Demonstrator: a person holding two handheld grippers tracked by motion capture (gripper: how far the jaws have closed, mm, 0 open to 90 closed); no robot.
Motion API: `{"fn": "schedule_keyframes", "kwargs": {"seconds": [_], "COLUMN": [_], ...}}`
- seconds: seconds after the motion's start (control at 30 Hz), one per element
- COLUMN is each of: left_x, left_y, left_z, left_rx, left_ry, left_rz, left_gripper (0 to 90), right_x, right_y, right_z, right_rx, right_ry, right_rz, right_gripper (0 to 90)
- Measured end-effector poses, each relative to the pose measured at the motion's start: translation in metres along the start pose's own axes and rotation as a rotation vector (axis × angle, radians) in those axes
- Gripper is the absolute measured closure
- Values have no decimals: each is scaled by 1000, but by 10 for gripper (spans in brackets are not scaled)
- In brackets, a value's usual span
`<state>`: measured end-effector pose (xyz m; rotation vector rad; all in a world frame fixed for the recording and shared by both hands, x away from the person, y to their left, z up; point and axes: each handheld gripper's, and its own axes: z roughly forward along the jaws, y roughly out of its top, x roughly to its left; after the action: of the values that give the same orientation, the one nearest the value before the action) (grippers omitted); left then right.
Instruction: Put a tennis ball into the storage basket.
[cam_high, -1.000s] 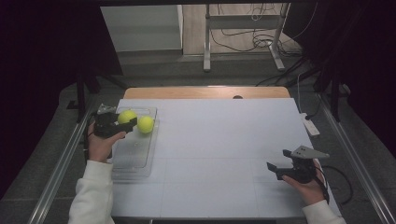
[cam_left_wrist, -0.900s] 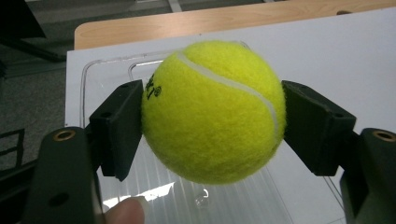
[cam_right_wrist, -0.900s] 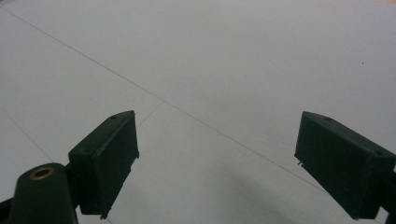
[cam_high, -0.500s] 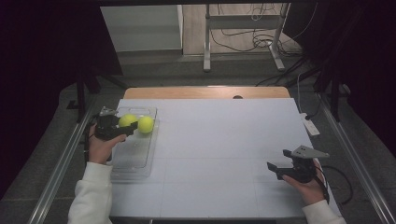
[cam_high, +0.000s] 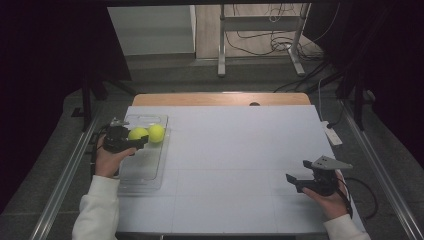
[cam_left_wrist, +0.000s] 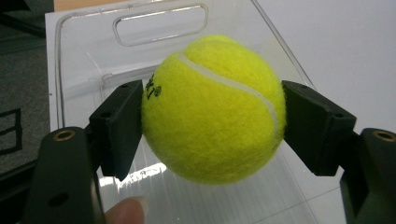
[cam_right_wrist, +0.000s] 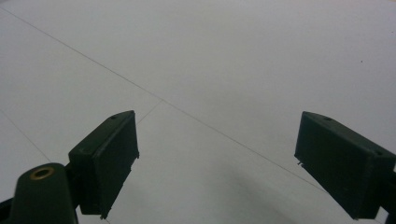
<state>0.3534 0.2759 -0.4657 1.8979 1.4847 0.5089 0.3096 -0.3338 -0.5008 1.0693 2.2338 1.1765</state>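
Since a second ago the left gripper (cam_high: 131, 143) has slid a little, so its ball now sits just beside the second tennis ball (cam_high: 156, 133) over the clear tray (cam_high: 150, 172). Near us, the right gripper (cam_high: 299, 181) idles on the tabletop (cam_high: 240, 150), jaws open and empty. The left jaws squeeze the tennis ball (cam_left_wrist: 212, 109) on both sides. We'd lower it gently before letting go, so it doesn't bounce out.

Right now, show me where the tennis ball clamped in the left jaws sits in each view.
High view: held tennis ball at left, over the clear tray, beside a second ball.
Left gripper view: held tennis ball at centre, between the black jaws.
Right gripper view: not there.
Shared landmark: the clear tray.
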Motion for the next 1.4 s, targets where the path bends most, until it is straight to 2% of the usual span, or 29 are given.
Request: {"fn": "schedule_keyframes", "kwargs": {"seconds": [0.7, 1.13, 1.2, 1.23, 1.4], "left_x": [2, 3, 3, 3, 0], "left_y": [-7, -8, -7, -6, -2], "left_z": [10, 8, 6, 4, -5], "left_rx": [83, 87, 71, 64, 23], "left_ry": [11, 19, 55, 60, 35], "left_rz": [22, 14, 5, 4, -7], "left_gripper": [264, 259, 198, 177, 141], "right_x": [0, 0, 0, 0, -1], "right_y": [0, 0, 0, 0, 0], "right_z": [0, 1, 1, 1, 1], "right_rx": [3, 4, 4, 4, 4], "right_ry": [1, -1, -1, -2, -3], "right_rz": [-1, 1, 0, -1, 2], "right_gripper": [135, 135, 135, 135, 135]}}
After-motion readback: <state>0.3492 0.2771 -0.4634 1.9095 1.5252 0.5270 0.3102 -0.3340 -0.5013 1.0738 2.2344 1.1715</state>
